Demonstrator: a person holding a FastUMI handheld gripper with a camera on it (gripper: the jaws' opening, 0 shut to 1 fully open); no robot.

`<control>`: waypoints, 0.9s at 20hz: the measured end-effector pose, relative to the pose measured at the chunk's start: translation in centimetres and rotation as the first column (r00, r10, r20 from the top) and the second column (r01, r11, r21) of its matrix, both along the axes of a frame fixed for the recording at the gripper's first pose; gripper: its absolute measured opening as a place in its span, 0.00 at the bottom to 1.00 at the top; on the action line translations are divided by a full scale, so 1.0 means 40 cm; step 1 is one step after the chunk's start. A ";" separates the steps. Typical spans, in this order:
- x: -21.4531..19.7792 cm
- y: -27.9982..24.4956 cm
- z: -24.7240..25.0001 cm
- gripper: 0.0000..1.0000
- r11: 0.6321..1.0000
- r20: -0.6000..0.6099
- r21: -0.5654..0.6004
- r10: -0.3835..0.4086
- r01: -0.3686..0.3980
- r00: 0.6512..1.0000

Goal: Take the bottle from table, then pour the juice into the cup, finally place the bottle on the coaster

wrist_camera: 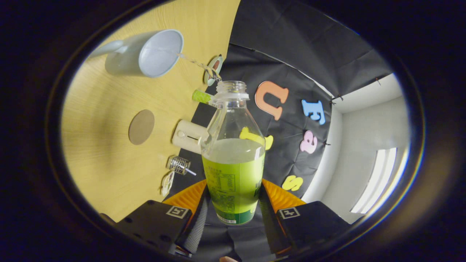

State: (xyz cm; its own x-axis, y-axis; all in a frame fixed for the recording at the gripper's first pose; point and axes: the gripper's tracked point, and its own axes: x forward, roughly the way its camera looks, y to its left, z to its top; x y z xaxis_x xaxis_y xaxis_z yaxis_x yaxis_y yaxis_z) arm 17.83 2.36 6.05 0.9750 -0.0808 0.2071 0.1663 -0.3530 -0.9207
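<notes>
The clear plastic green-labelled bottle [233, 156] hides part of the cream rounded box [189, 136] at its nine o'clock; the small wire-wrapped object [180, 165] there is too small to identify

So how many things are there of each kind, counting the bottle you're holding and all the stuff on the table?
Bottles: 1, the open bottle, held between the fingers, which press on its sides
Cups: 1, the pale cup
Coasters: 1, the round coaster
Other small table things: 5, the cream box, wire whisk, green tube, round tag, clear packet
Total: 8
</notes>
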 end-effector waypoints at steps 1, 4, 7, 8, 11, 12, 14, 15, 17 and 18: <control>0.000 0.000 0.002 0.75 1.000 0.001 -0.004 -0.001 0.001 1.000; -0.001 0.002 0.010 0.76 1.000 0.002 -0.015 0.001 -0.001 1.000; 0.000 0.011 0.016 0.75 0.999 0.007 -0.033 0.003 -0.003 1.000; -0.002 0.013 0.021 0.75 0.999 0.008 -0.039 0.004 -0.004 1.000; -0.008 0.019 0.035 0.75 0.999 0.014 -0.050 0.007 -0.007 1.000; -0.011 0.020 0.037 0.75 0.999 0.016 -0.054 0.008 -0.007 1.000; -0.010 0.026 0.041 0.75 0.998 0.017 -0.059 0.012 -0.011 1.000; -0.011 0.027 0.042 0.75 0.998 0.018 -0.064 0.013 -0.012 1.000; -0.012 0.036 0.048 0.75 0.997 0.027 -0.082 0.017 -0.015 0.999; -0.013 0.037 0.050 0.75 0.996 0.030 -0.087 0.020 -0.017 0.999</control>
